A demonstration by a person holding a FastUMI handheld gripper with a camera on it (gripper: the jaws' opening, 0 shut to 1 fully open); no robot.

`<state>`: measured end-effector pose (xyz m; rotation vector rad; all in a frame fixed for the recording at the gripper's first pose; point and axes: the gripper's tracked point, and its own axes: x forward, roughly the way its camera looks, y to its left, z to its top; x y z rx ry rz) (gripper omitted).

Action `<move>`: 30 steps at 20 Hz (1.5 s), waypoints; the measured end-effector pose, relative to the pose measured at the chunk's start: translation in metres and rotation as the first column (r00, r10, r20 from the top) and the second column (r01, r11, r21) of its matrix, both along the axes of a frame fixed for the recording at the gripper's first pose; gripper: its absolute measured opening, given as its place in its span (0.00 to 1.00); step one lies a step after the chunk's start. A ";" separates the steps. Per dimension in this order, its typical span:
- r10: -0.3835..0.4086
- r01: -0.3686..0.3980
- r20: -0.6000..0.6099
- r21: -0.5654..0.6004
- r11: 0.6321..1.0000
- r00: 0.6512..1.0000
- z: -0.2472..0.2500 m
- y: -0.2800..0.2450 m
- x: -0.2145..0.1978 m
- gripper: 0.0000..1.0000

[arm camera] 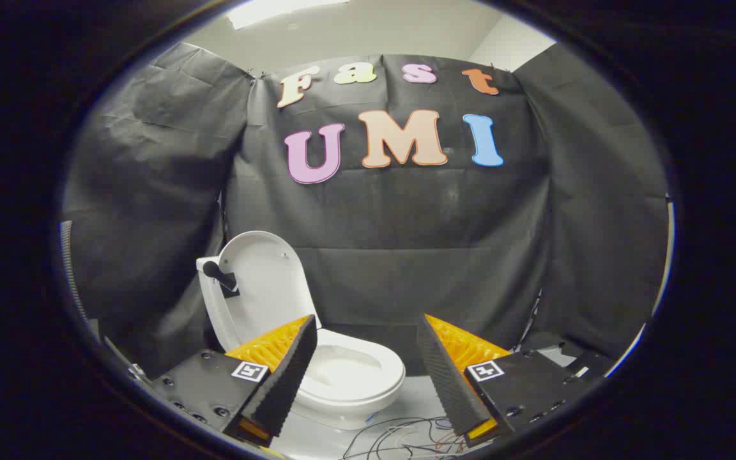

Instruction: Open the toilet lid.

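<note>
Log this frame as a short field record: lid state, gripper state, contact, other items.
lid: toilet lid raised, standing upright behind the bowl
seat: down on the toilet bowl
handle: dark handle fixed at the lid's edge
gripper: gripper open, fingers spread, nothing between them
contact: none; the toilet lies beyond the fingers
floor: loose wires just ahead of the fingers
task: lid appears already open

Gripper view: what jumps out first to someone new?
The white toilet, beyond the tongs and partly behind the left finger, with its lid already standing upright against the black cloth wall. Next, the tongs' two fingers spread wide apart, gripping nothing. Loose wires trail on the pale floor just ahead of them.
</note>
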<state>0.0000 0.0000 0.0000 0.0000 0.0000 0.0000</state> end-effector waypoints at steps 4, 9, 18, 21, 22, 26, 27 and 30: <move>0.001 -0.001 0.000 -0.001 1.000 1.000 0.000 0.000 0.000 0.97; 0.000 0.000 0.004 -0.003 1.000 1.000 0.001 0.000 0.000 0.97; 0.004 -0.004 -0.002 -0.004 1.000 1.000 0.002 0.003 0.020 0.95; 0.004 -0.004 0.002 -0.003 1.000 1.000 0.004 0.002 0.021 0.96; 0.003 -0.003 0.006 -0.002 1.000 1.000 0.003 0.002 0.023 0.96; 0.014 -0.014 0.003 -0.002 1.000 1.000 0.002 0.006 0.051 0.95; 0.030 -0.030 0.009 -0.001 1.000 1.000 0.004 0.010 0.060 0.95; 0.078 -0.081 0.105 0.022 0.996 0.991 0.025 0.029 0.088 0.95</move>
